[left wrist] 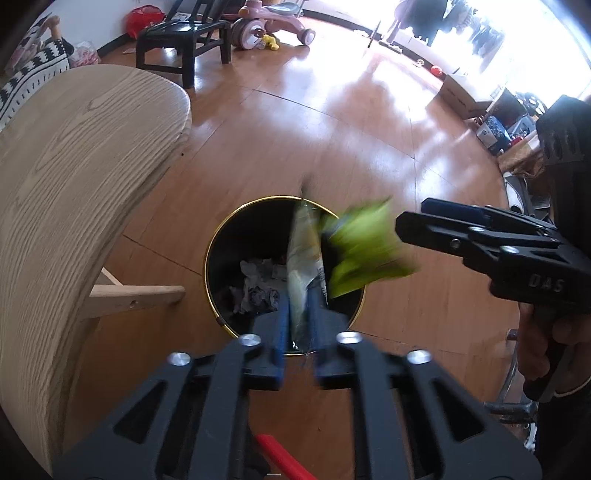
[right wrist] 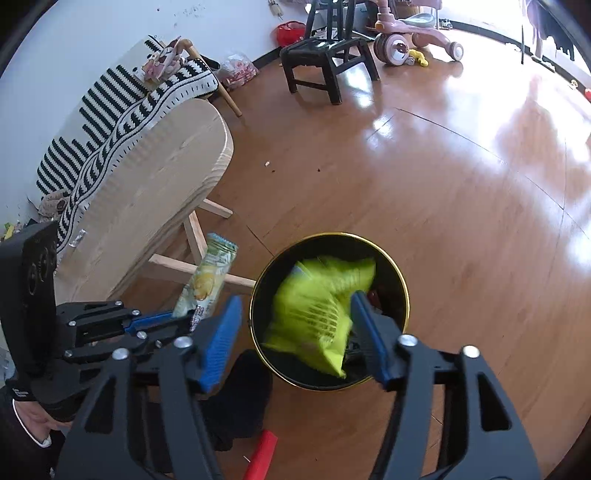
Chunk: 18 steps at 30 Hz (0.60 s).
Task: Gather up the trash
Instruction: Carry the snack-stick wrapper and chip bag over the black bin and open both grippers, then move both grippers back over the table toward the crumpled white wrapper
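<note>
Left gripper [left wrist: 298, 314] clamps pale snack wrapper [left wrist: 303, 266] upright over near rim of black gold-rimmed bin [left wrist: 221, 240]. Right gripper [right wrist: 295, 332] spread wide, holding nothing; blurred lime-green bag [right wrist: 317, 310] loose between its fingers, above bin mouth. Crumpled paper [left wrist: 258, 288] lies inside bin. Wooden table [left wrist: 74, 184] left of bin.

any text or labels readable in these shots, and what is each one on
"DAS": raised letters on the black body of the right gripper, seen from the left wrist.
Pale snack wrapper held in the left gripper: print too small to read.
Yellow-green bag over the black bin: rows of dark print, motion-blurred, unreadable.
Red bag by the wall: too far to tell.
</note>
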Motion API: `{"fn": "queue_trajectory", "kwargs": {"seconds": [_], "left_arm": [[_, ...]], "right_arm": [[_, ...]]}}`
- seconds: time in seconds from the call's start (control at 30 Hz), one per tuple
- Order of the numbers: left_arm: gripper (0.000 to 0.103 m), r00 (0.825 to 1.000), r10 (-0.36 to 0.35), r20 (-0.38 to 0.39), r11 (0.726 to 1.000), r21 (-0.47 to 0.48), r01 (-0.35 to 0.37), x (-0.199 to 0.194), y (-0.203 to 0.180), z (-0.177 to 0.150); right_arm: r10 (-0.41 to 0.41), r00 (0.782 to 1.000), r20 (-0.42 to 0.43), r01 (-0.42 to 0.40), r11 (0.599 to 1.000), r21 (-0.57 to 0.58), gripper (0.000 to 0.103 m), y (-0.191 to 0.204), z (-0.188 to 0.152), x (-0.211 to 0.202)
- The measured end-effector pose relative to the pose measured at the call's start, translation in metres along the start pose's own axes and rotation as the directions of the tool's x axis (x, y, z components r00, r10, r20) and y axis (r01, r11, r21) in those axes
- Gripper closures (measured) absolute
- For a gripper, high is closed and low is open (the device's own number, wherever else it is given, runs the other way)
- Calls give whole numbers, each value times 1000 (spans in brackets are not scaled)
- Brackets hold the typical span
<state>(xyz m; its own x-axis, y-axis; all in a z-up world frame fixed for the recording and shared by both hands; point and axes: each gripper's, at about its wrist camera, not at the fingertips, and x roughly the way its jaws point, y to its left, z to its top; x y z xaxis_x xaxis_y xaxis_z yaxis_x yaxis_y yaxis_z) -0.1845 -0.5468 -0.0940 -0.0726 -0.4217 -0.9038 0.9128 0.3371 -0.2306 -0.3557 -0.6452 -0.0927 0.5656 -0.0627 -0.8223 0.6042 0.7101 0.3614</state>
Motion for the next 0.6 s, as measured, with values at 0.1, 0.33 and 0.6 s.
{"fn": "queue_trajectory", "kwargs": {"seconds": [0.1, 0.33, 0.6], "left_arm": [[28, 999, 14, 43, 1000, -27, -13, -8, 4, 0], [27, 998, 5, 65, 999, -53, -2, -19, 10, -2], [27, 979, -56, 195, 966, -236, 102, -74, 60, -18]], "right_arm": [[-7, 1000, 7, 7, 1000, 1, 36, -1, 1, -3], [-21, 999, 25, 21, 1000, 14, 36, -1, 4, -11], [-9, 998, 59, 12, 998, -59, 36, 41, 14, -23]]}}
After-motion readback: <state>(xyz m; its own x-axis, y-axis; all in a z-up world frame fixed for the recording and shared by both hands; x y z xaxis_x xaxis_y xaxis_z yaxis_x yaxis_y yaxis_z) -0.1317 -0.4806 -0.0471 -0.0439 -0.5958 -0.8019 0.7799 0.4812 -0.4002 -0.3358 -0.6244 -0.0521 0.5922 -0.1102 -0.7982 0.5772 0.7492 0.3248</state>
